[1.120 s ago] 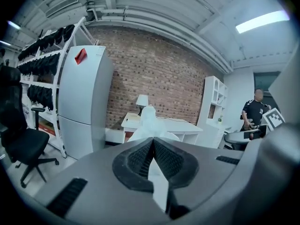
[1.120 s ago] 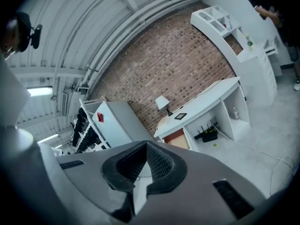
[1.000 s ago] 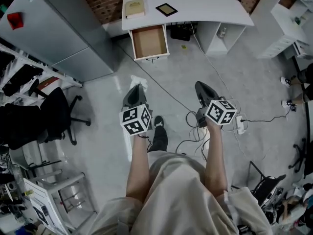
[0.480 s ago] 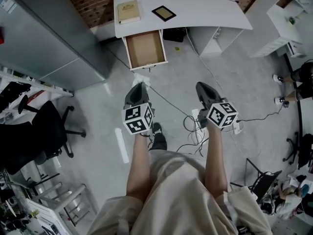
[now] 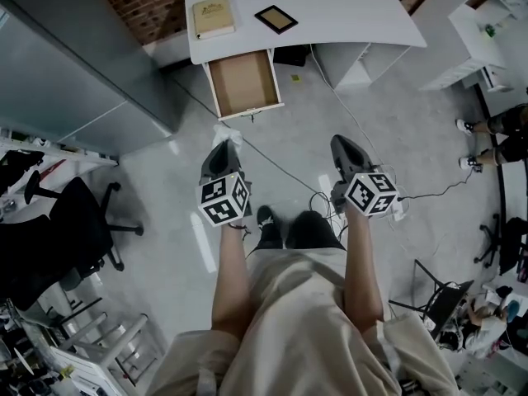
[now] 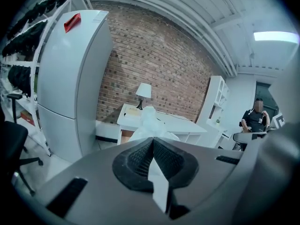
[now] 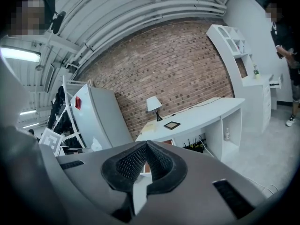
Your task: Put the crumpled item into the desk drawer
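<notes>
Two grey plastic grippers with ribbed black pads are out ahead of me. My left gripper [image 5: 221,145] is pressed together on the crumpled white tissue-like wad [image 5: 226,130]. In the left gripper view its puffy, wrinkled top sticks up past the pad tips. My right gripper [image 5: 341,145] is pressed together on nothing. The wad hangs over the smooth grey floor [image 5: 165,167], just short of the open white desk drawer [image 5: 247,110] with its flat brown bottom. Against a second ago, the drawer's front lies nearer my left gripper. Print on the cream book [image 5: 212,15] is too small to read. The marker cubes [image 5: 223,200] carry black-and-white squares.
</notes>
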The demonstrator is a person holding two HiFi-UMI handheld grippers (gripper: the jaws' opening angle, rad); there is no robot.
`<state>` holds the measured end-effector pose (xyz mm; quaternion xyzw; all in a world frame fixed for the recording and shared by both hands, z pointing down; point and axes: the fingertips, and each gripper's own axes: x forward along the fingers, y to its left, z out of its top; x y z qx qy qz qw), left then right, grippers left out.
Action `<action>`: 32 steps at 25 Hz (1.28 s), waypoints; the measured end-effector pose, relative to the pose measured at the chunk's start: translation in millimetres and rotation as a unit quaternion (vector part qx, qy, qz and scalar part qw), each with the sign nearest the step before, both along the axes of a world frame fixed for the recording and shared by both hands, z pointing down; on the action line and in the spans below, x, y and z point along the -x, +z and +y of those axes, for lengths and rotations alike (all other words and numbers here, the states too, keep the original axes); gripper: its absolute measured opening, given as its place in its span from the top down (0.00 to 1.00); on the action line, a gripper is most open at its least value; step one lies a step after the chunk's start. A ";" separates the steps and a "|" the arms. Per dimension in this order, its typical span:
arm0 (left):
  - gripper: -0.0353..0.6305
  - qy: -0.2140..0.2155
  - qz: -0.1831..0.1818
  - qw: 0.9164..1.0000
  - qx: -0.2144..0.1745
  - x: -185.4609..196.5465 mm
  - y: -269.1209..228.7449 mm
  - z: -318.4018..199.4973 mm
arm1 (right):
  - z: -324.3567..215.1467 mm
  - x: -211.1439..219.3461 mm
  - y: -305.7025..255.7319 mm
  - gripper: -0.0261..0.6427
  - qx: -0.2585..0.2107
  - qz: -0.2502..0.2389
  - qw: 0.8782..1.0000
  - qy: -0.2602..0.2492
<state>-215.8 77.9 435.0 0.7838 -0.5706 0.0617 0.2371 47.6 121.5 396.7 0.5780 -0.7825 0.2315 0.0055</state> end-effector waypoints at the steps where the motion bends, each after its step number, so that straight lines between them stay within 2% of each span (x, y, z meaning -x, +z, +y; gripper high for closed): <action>1: 0.92 -0.002 -0.001 1.000 0.000 2.1 0.4 -2.2 | -2.9 -0.5 1.4 0.93 0.001 -0.003 1.000 0.002; 6: 0.92 -0.017 -0.008 1.000 -0.003 16.9 0.3 -12.1 | -22.6 6.2 6.5 0.93 -0.001 0.002 1.000 -0.007; 13: 0.92 -0.051 -0.020 0.998 -0.015 33.6 -8.2 -58.2 | -87.6 25.0 1.1 0.93 -0.012 0.004 0.998 -0.059; 18: 0.92 -0.049 -0.043 0.998 -0.016 25.8 -12.4 -104.6 | -149.0 32.8 -6.3 0.93 -0.027 0.050 0.994 -0.095; 23: 0.92 -0.042 -0.062 0.997 -0.007 7.3 -5.0 -166.1 | -214.0 37.1 1.0 0.93 -0.019 0.059 0.989 -0.137; 27: 0.92 -0.042 -0.067 0.997 -0.003 -16.0 -3.2 -213.1 | -260.1 31.2 9.1 0.93 -0.004 0.074 0.981 -0.181; 29: 0.92 -0.039 -0.071 0.997 0.001 -28.7 -2.0 -229.3 | -276.3 26.3 15.7 0.93 0.004 0.100 0.974 -0.202; 32: 0.92 -0.037 -0.080 0.996 0.008 -41.9 -0.4 -246.5 | -290.3 26.9 33.1 0.93 0.016 0.183 0.950 -0.252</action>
